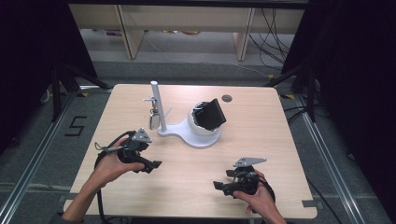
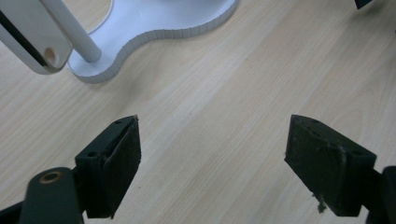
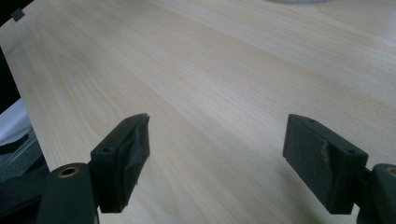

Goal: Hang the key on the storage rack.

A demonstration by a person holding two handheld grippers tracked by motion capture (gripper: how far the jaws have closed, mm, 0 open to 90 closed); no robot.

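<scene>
I have both tools wide and empty over the surface. My left tool sits just in front of the white stand, where the keys hang. I judge this the approach; next, reach to the keys. My right tool waits well off.

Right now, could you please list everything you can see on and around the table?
Table: one, light wood, centre.
Stand: one, white, table's middle, with an upright post.
Tag: one, white, hanging beside the post.
Black device: one, tilted in the stand's round cup.
Grommet: one, dark, table's far edge.
Shelving: pale wood, behind.
Left claw: black, open, near the stand.
Right claw: black, open, over bare table.
Hands: left hand, right hand.
</scene>
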